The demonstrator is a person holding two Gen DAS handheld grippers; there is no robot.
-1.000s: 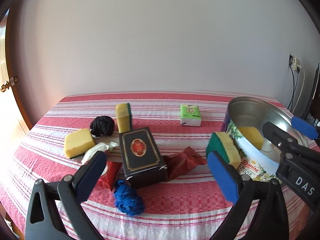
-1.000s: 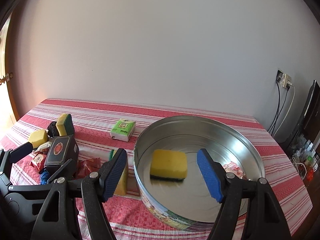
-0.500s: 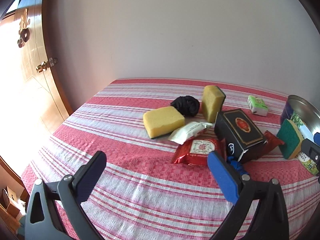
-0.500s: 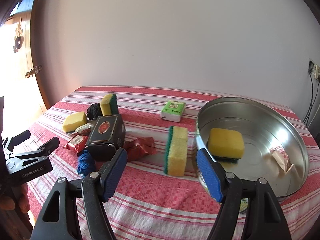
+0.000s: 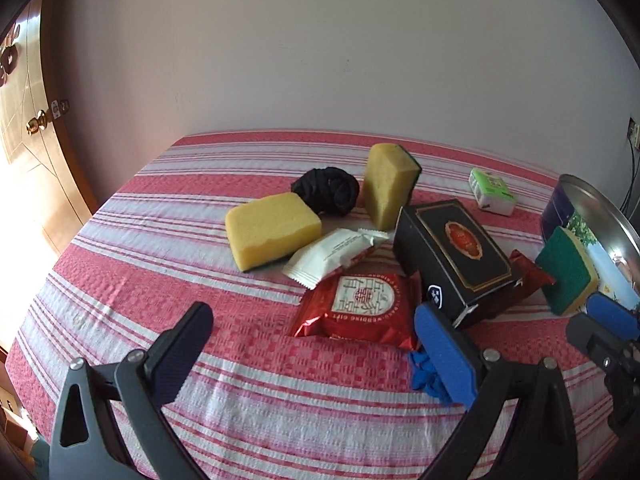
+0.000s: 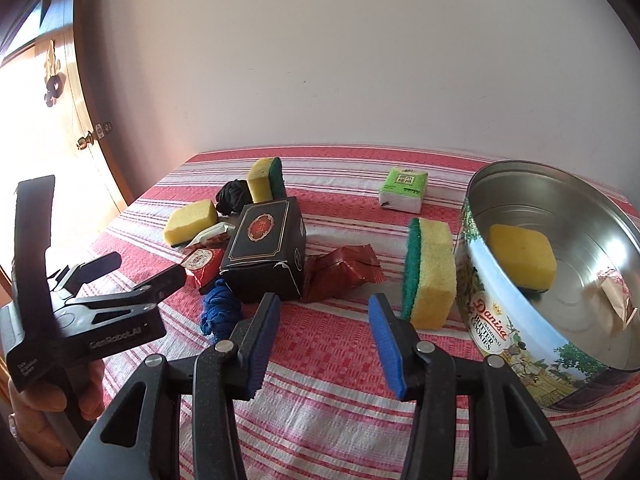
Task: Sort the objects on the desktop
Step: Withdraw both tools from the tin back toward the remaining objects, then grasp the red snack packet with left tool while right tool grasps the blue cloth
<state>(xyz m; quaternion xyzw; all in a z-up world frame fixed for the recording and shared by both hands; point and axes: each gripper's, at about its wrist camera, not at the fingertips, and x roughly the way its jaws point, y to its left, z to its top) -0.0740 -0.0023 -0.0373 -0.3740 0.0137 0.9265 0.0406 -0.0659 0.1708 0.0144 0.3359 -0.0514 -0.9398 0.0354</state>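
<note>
1. Right wrist view: the bench [image 6: 344, 160], draped in a red and white striped cloth, carries everything.
2. A round silver metal cookie tin [image 6: 532, 344] stands at the right side, holding a yellow sponge [image 6: 522, 258] and a small pale wrapped packet [image 6: 614, 294].
3. A black cardboard box with a red and gold emblem [image 6: 266, 252] lies mid-bench; a crumpled dark red foil wrapper [image 6: 344, 274] touches its right end and a blue knotted cloth ball [image 6: 220, 310] sits at its near corner.
4. A yellow sponge with a green scouring side [image 6: 430, 274] stands on edge just beside the tin's wall.
5. The right tongs [image 6: 322, 342] have just been closing; the blue pads stand apart with only cloth between them.
6. The left tongs [image 5: 310, 358] gape wide over the cloth, holding nothing, near a red foil wedding-gift packet [image 5: 362, 306].
7. Behind it lie a white snack wrapper [image 5: 336, 254], a flat yellow sponge block [image 5: 272, 230], a black cloth ball [image 5: 326, 190] and an upright sponge [image 5: 388, 184].
8. A small green and white tissue pack [image 6: 404, 188] sits apart at the back.
</note>
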